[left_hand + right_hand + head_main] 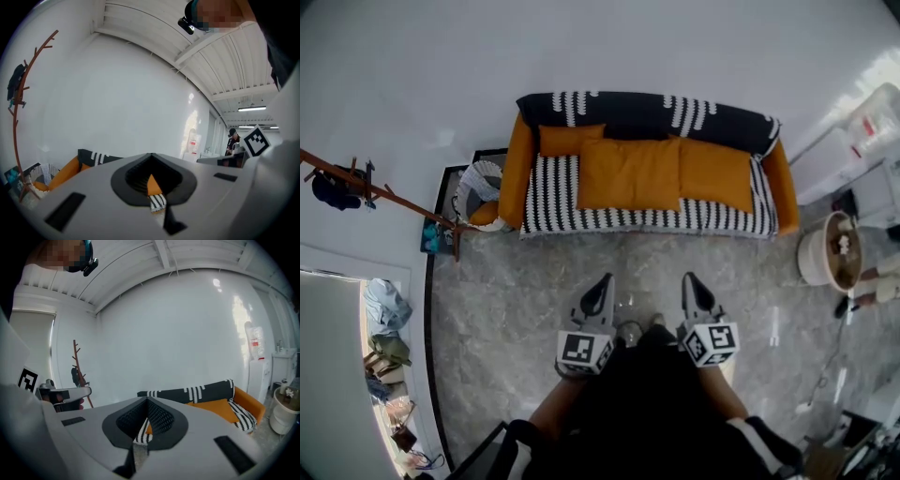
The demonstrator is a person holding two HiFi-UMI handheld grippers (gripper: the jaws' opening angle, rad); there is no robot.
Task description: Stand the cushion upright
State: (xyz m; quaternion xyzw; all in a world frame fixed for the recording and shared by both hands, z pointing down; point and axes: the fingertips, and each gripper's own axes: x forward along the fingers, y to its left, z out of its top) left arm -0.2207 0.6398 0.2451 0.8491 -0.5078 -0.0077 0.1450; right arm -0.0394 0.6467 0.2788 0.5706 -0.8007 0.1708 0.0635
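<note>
Both left tool [604, 282] and right tool [690, 280] closed.

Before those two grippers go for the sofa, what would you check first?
1. Target in view: ok, large orange fabric cushion seems to lie flat on the orange sofa with black-and-white cover.
2. Left gripper empty: ok.
3. Right gripper empty: ok.
4. Jaws apart for grasping: not ok, both shut.
5. Sofa within reach: not ok, grey marble floor lies between.
</note>
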